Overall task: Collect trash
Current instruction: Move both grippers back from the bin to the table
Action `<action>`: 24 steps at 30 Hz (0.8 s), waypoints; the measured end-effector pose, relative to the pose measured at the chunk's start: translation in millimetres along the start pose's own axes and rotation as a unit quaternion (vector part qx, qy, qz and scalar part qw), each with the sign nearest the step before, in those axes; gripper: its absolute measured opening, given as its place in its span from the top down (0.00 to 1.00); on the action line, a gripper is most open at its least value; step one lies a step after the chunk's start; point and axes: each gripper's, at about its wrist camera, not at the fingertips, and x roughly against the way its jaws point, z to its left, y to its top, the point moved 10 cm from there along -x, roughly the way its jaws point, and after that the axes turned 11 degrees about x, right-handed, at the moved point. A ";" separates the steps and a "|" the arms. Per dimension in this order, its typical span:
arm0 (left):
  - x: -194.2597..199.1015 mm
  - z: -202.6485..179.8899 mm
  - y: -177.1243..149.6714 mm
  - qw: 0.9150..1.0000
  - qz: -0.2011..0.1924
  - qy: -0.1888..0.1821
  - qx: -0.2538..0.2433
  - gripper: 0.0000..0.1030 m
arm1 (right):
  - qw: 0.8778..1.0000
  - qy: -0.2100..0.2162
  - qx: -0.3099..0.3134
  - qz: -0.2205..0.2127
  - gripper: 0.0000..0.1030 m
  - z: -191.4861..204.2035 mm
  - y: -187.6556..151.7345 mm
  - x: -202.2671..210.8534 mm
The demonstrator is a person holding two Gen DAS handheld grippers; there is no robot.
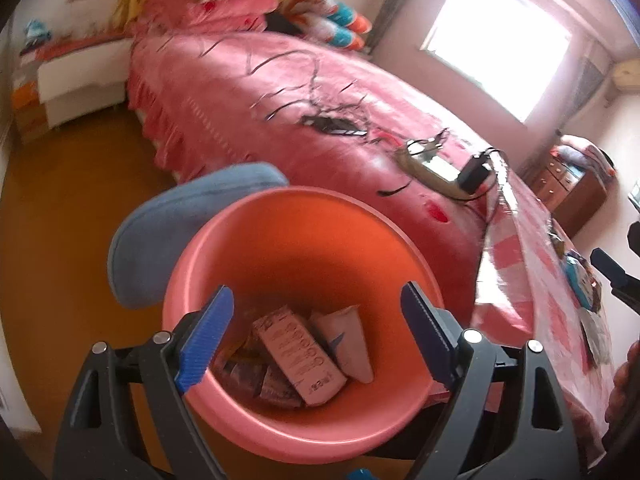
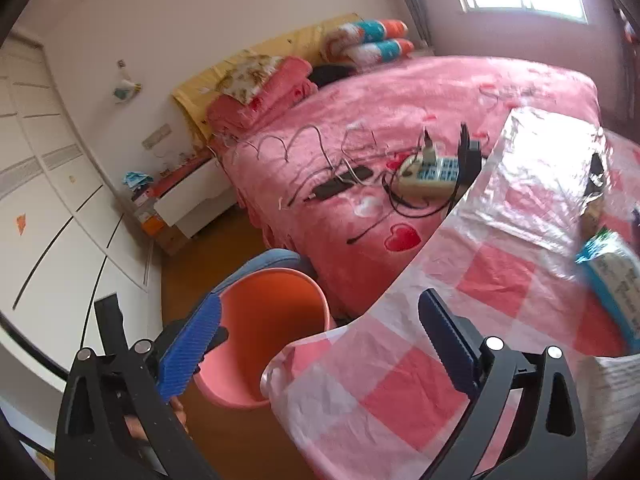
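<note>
The left gripper hangs over the pink bin with its jaws spread wide and nothing between them; the trash already dropped — a printed carton and crumpled wrappers — lies at the bottom. The bin sits on the floor against a blue cushion, just beside the bed. A careless withdrawal could clip the rim and tip it, since it looks light. Further right, the right gripper is also wide apart and empty, above the checked plastic cloth on the bed's corner. The remaining trash, a teal-edged packet, lies near the right edge — a grab there risks pinching the slippery cloth and dragging it, or snagging the cables by the power strip.
</note>
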 end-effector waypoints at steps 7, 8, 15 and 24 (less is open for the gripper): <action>10.3 -36.5 2.8 0.998 -0.008 -0.032 -0.044 0.16 | 0.999 -0.028 0.025 0.006 0.05 0.2 -22.5 28.5; 10.0 -42.5 1.9 0.998 -0.004 -0.036 -0.050 0.16 | 0.999 -0.033 0.023 0.011 0.05 -1.4 -26.9 32.3; 6.2 -86.7 -9.4 0.994 0.033 -0.050 -0.096 0.16 | 0.996 -0.081 0.001 0.025 0.05 -21.0 -46.4 63.9; 14.2 -136.9 -29.5 0.988 0.066 -0.091 -0.108 0.16 | 0.984 -0.171 -0.044 0.028 0.05 -68.6 -72.0 117.7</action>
